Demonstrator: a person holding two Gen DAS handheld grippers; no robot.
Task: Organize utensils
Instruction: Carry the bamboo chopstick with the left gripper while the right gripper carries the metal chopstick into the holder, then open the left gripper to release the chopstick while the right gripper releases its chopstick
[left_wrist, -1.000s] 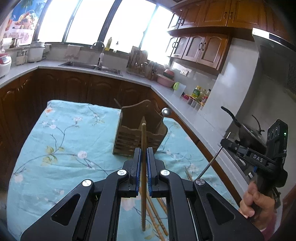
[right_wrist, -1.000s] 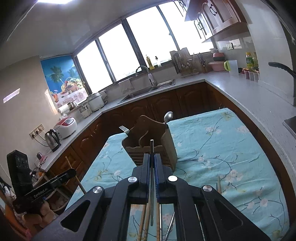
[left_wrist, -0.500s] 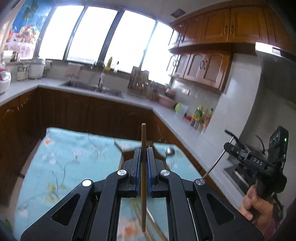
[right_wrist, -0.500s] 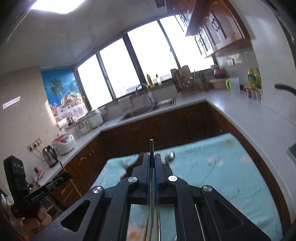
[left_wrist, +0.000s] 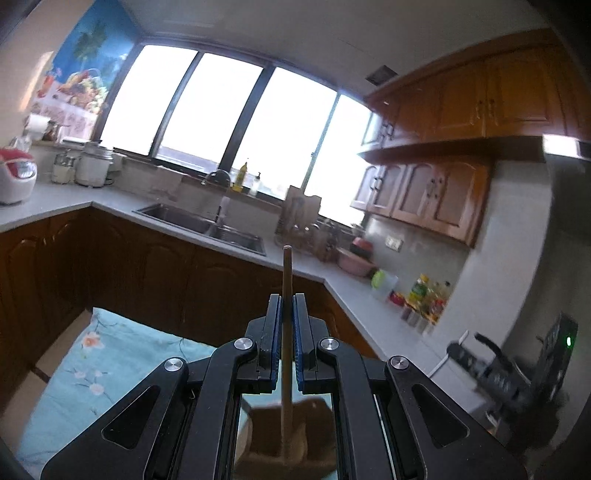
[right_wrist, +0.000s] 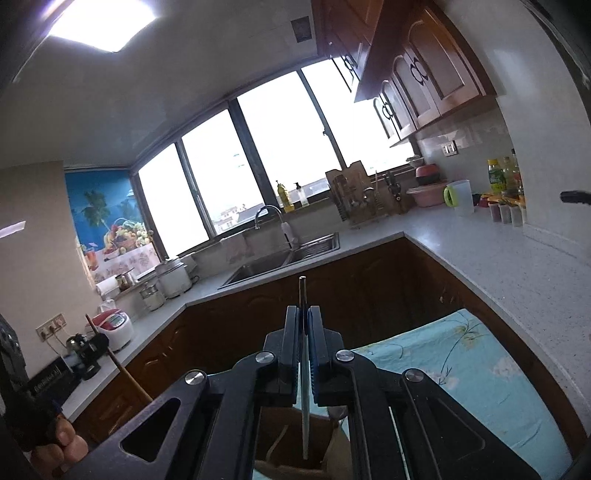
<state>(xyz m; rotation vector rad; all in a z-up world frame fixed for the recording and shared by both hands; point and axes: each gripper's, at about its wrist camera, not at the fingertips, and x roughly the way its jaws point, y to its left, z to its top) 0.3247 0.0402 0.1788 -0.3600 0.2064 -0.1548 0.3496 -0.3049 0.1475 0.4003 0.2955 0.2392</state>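
Observation:
My left gripper (left_wrist: 286, 299) is shut on a wooden chopstick (left_wrist: 286, 273) held upright, its lower end over the wooden utensil holder (left_wrist: 314, 432), which shows under the jaws. My right gripper (right_wrist: 303, 310) is shut on a thin metal chopstick (right_wrist: 302, 288), also upright, its lower end above the holder (right_wrist: 273, 439). The left gripper with its chopstick shows at the left edge of the right wrist view (right_wrist: 88, 350). The right gripper shows blurred in the left wrist view (left_wrist: 517, 376).
The light-blue floral tablecloth (left_wrist: 85, 365) covers the table; it also shows in the right wrist view (right_wrist: 461, 369). Behind are dark cabinets, a grey counter with a sink (right_wrist: 280, 258), a rice cooker (left_wrist: 14, 173) and bottles (right_wrist: 502, 177).
Both grippers have tilted upward and come over the holder. The table and loose utensils have dropped out of view; the holder now sits directly beneath the jaws.

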